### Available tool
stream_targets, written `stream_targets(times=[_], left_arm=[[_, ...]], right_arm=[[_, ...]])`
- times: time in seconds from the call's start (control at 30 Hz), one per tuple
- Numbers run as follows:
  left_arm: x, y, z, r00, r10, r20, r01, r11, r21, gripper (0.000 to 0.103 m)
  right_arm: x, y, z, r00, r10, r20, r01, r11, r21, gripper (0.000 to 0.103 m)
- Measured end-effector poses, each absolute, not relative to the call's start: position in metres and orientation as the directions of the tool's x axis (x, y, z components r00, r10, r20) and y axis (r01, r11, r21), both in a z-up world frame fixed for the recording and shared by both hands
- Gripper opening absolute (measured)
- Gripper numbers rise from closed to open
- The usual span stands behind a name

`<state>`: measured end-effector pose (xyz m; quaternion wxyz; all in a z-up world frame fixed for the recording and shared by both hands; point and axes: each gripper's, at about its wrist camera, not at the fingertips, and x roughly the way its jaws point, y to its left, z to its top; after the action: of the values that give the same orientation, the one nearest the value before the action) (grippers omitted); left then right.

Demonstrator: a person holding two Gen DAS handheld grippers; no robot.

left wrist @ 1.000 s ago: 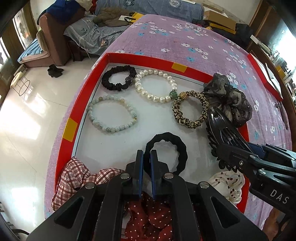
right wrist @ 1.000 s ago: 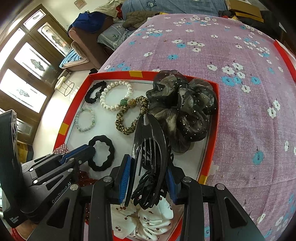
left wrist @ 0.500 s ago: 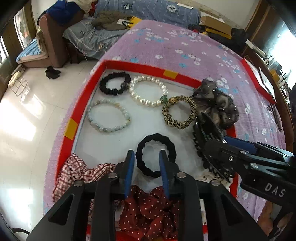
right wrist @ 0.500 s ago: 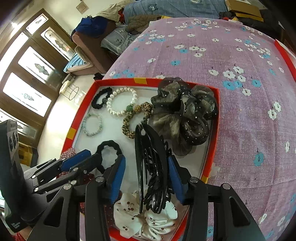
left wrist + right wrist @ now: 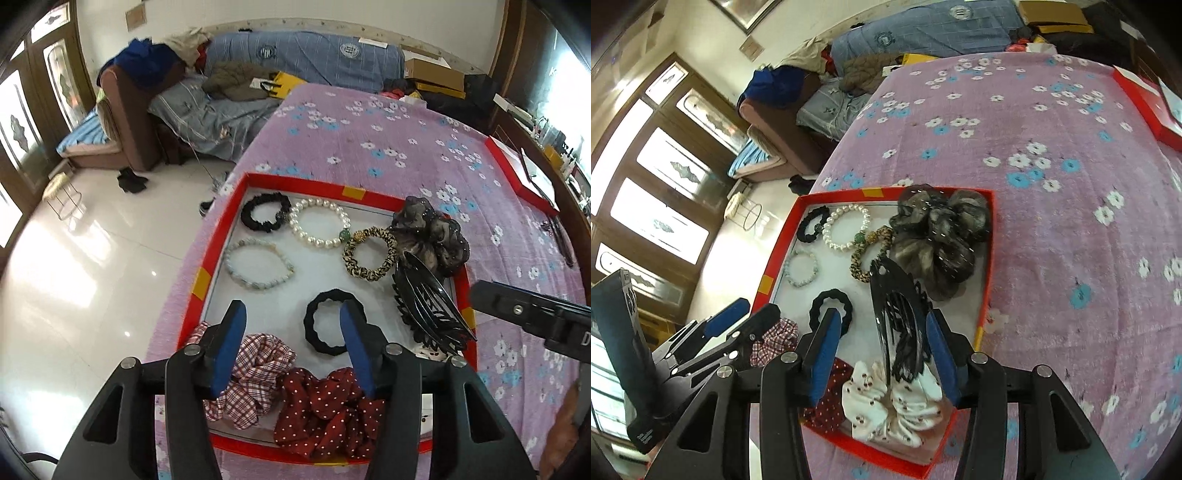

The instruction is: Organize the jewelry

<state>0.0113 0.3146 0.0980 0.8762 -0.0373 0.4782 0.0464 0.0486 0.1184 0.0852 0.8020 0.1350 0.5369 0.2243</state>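
Observation:
A red-rimmed tray on the purple flowered cloth holds the jewelry. In it lie a pearl bracelet, a pale green bead bracelet, a leopard hair tie, a black scrunchie, a black hair ring, a dark organza scrunchie, a black claw clip, plaid, red dotted and white cherry scrunchies. My left gripper is open above the tray's near end. My right gripper is open, the clip lying free between its fingers.
A second red box lies at the cloth's far right edge. A sofa piled with clothes stands beyond the table. Shiny white floor is to the left. A wire stool stands on it.
Both grippers opened and pulled back and up from the tray. The left let go of the black hair ring; the right let go of the claw clip, which now lies in the tray.

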Motion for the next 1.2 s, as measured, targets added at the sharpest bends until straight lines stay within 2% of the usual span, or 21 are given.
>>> stream_targets(times=[0.17,0.23,0.43,0.57,0.63,0.73,0.87,1.0,1.2], left_arm=[[0.003,0.312,0.106,0.58,0.079,-0.811,-0.135,0.991,0.0,0.054],[-0.001,0.311,0.113,0.606,0.114,-0.787,-0.165,0.986,0.016,0.066],[-0.025,0.314,0.148,0.663,0.309,-0.681,-0.327,0.939,0.107,0.086],[-0.048,0.313,0.179,0.686,0.402,-0.607,-0.42,0.9,0.121,0.09],[-0.061,0.311,0.193,0.692,0.434,-0.577,-0.462,0.88,0.108,0.097],[-0.083,0.305,0.213,0.697,0.466,-0.544,-0.514,0.854,0.073,0.098],[-0.105,0.293,0.226,0.713,0.463,-0.527,-0.526,0.85,0.035,0.099],[-0.121,0.27,0.228,0.681,0.5,-0.535,-0.539,0.837,0.096,0.099],[-0.135,0.234,0.21,0.622,0.505,-0.599,-0.512,0.841,0.177,0.099]], right_arm=[[0.036,0.105,0.085,0.337,0.485,-0.807,-0.183,0.874,0.45,0.053],[0.03,0.1,0.085,0.343,0.469,-0.814,-0.18,0.883,0.433,0.053],[0.01,0.089,0.087,0.355,0.406,-0.842,-0.201,0.913,0.355,0.053],[-0.003,0.081,0.09,0.357,0.4,-0.844,-0.229,0.913,0.337,0.053],[-0.01,0.079,0.094,0.36,0.4,-0.843,-0.249,0.912,0.326,0.053],[-0.023,0.075,0.103,0.371,0.407,-0.835,-0.296,0.904,0.309,0.054],[-0.042,0.071,0.114,0.39,0.417,-0.821,-0.356,0.891,0.283,0.06],[-0.061,0.066,0.118,0.404,0.413,-0.817,-0.4,0.882,0.248,0.061],[-0.087,0.058,0.115,0.427,0.391,-0.815,-0.433,0.88,0.195,0.063]])
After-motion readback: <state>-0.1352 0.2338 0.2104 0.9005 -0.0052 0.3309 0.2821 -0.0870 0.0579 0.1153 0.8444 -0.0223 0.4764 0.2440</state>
